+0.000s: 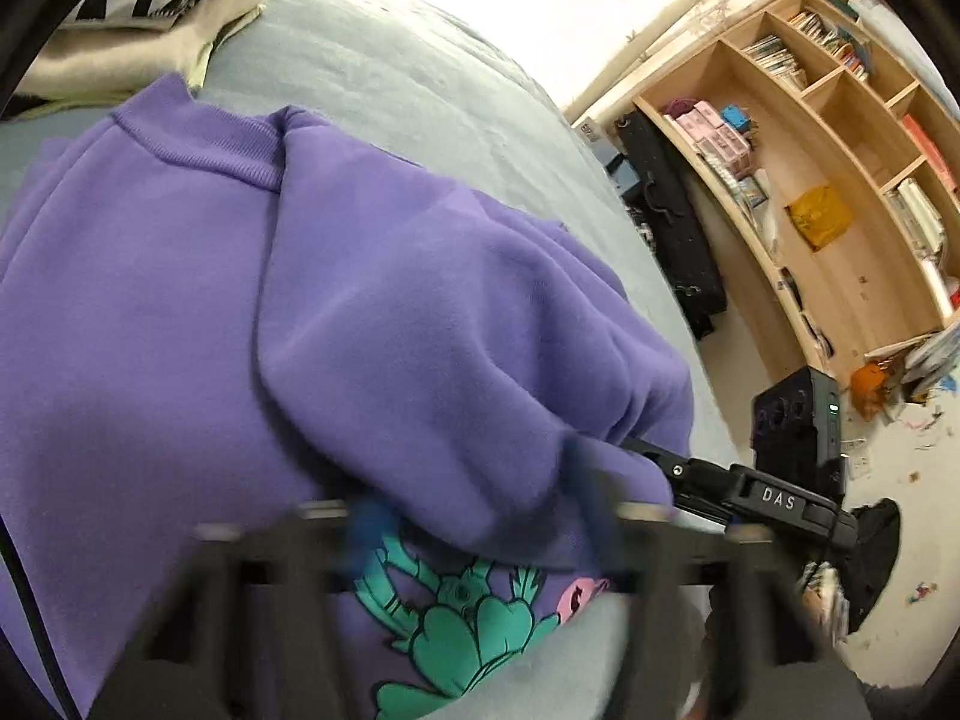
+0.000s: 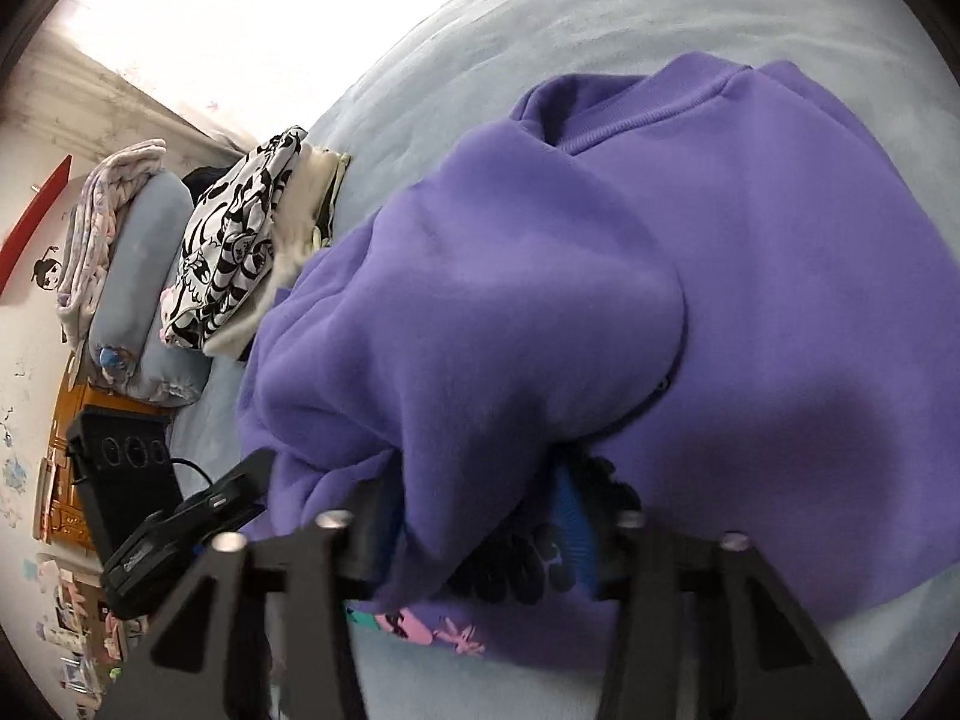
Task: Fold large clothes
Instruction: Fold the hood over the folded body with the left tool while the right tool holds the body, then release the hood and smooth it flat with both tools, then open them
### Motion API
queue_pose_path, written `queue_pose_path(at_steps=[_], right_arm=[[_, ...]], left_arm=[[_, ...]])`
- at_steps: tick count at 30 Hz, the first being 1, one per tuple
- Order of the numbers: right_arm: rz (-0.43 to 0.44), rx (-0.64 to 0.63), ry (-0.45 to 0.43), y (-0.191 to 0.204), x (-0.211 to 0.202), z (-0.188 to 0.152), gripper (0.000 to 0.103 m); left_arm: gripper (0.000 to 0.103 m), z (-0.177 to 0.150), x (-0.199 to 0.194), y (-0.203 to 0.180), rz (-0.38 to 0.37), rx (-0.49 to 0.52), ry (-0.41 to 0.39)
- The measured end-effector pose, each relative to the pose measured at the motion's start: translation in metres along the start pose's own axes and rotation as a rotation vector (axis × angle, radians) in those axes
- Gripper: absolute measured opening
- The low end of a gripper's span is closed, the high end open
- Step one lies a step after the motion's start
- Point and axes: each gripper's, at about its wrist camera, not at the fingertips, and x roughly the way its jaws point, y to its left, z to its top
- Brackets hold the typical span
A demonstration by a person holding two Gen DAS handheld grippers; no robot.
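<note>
Right wrist view has the right gripper (image 2: 480, 516) clenched on a fold of the purple sweatshirt (image 2: 750, 276), left gripper (image 1: 474, 510) likewise, collar lying straight ahead on the blue bed (image 2: 600, 18)

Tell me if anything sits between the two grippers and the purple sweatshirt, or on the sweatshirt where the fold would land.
Nothing visible does. Both the left gripper and the right gripper already have folds of the purple sweatshirt between their fingers. Its spread body shows bare. The stack of folded clothes lies off to one side on the bed.
</note>
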Motion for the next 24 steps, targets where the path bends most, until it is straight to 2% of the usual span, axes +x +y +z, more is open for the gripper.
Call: queue_pose_path(at_steps=[2,5,8,10,13,15,16,17,18,19,20,24], right_arm=[[0.012,-0.004,0.000,0.004,-0.003,0.001,0.016],[-0.015,0.009,0.002,0.012,-0.013,-0.002,0.013],[-0.091,0.021,0.038,0.010,-0.005,-0.013,0.013],[-0.156,-0.005,0.049,0.007,0.010,-0.021,0.013],[-0.170,-0.034,0.018,0.007,0.011,-0.025,0.015],[-0.174,-0.077,0.005,0.012,0.004,-0.027,0.025],[-0.187,-0.097,-0.002,0.014,-0.002,-0.029,0.028],[-0.199,-0.109,-0.007,0.015,-0.007,-0.030,0.036],[-0.225,-0.126,-0.024,0.017,-0.015,-0.031,0.041],[-0.246,-0.149,-0.048,0.018,-0.025,-0.034,0.043],[-0.261,-0.172,-0.072,0.020,-0.034,-0.036,0.043],[-0.296,-0.248,-0.215,0.028,-0.068,-0.050,0.043]], left_arm=[[0.017,-0.002,-0.003,-0.002,0.030,-0.047,0.024],[0.014,-0.002,-0.008,-0.008,0.117,-0.091,0.070],[0.014,-0.014,0.000,-0.004,0.230,-0.123,0.149],[0.016,-0.022,0.010,0.005,0.246,-0.131,0.150],[0.017,-0.026,0.012,0.005,0.242,-0.109,0.119],[0.020,-0.028,0.005,-0.003,0.242,-0.063,0.096],[0.026,-0.032,0.000,-0.006,0.252,-0.045,0.086],[0.030,-0.035,-0.006,-0.011,0.280,-0.017,0.073],[0.042,-0.037,-0.012,-0.016,0.315,0.013,0.058],[0.055,-0.038,-0.017,-0.020,0.345,0.032,0.043],[0.060,-0.043,-0.028,-0.027,0.401,0.070,0.001],[0.060,-0.057,-0.060,-0.052,0.473,0.197,-0.138]])
